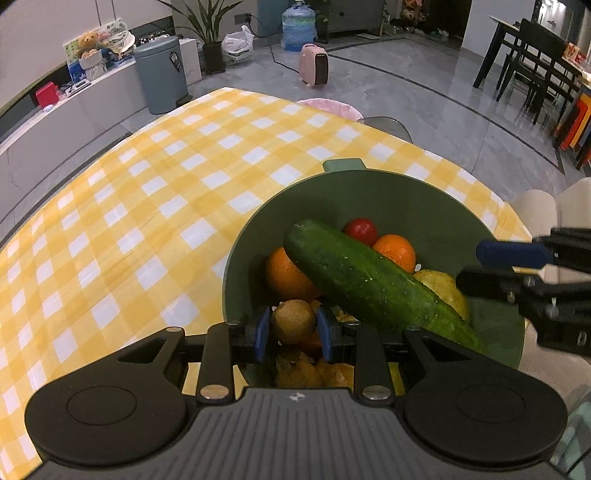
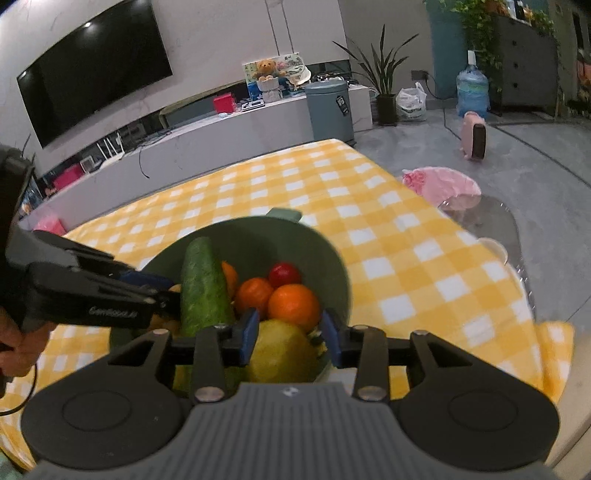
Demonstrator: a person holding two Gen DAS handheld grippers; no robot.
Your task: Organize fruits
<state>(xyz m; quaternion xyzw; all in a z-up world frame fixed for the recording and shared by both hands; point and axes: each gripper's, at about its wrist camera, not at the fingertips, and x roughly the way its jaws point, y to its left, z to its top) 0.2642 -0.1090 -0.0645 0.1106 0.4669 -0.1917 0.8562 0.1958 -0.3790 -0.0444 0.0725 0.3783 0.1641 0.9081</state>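
While the left tool [image 1: 293, 334] squeezes a kiwi [image 1: 293, 321] in the green bowl [image 1: 258, 229], the right tool [image 2: 290, 338] hangs open over a lemon [image 2: 282, 354]; lifting the kiwi out looks next.

Setting: home living room with dining corner. Evidence: wall TV [image 2: 94, 70] above a long low console [image 2: 236, 125]; teddy bear [image 2: 266, 68] on it; potted plant [image 2: 384, 79]; pedal bin [image 2: 330, 109]; water jug [image 2: 472, 90]; dark dining table [image 1: 517, 31] with chairs [image 1: 537, 66]; yellow gingham tablecloth [image 1: 155, 192].
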